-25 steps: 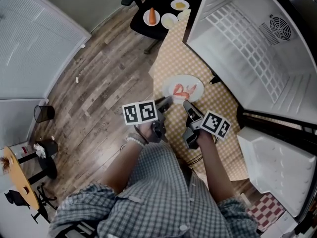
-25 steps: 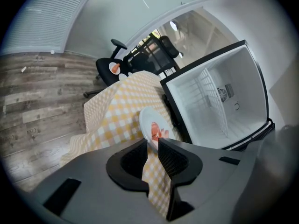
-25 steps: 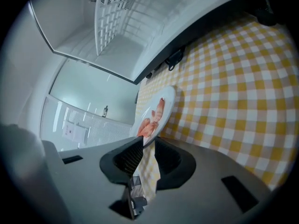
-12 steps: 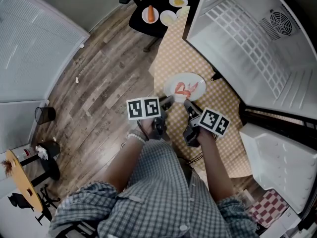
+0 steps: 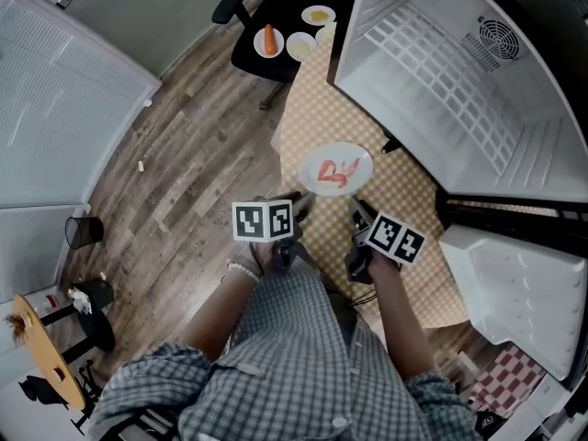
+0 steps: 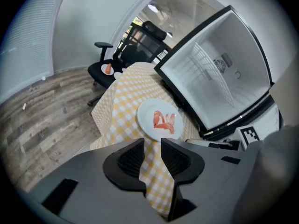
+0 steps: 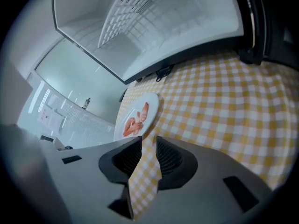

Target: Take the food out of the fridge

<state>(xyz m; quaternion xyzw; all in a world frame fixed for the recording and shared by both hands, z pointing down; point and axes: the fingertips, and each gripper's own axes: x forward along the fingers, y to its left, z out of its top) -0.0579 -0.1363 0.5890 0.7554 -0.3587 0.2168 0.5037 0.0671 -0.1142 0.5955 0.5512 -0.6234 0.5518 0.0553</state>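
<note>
Left gripper [image 5: 296, 202] and right gripper [image 5: 359, 211] out in front of torso [image 5: 294, 356], tilted down, both empty.
Left gripper aimed toward 1 o'clock in head view, jaws just been opening, now a clear gap, nothing between. Right gripper at its 3 o'clock, aimed toward 12, jaws parted too, nothing pinched. Marker cubes [image 5: 262, 220] face up. Left forearm [image 5: 220, 312] in from 7 o'clock, right forearm [image 5: 397, 324] from 5 o'clock, both bare below checked sleeves [image 5: 156, 384].

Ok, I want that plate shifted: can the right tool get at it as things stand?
Probably yes: the right tool is open and empty, and only bare checked cloth lies between it and the plate.
</note>
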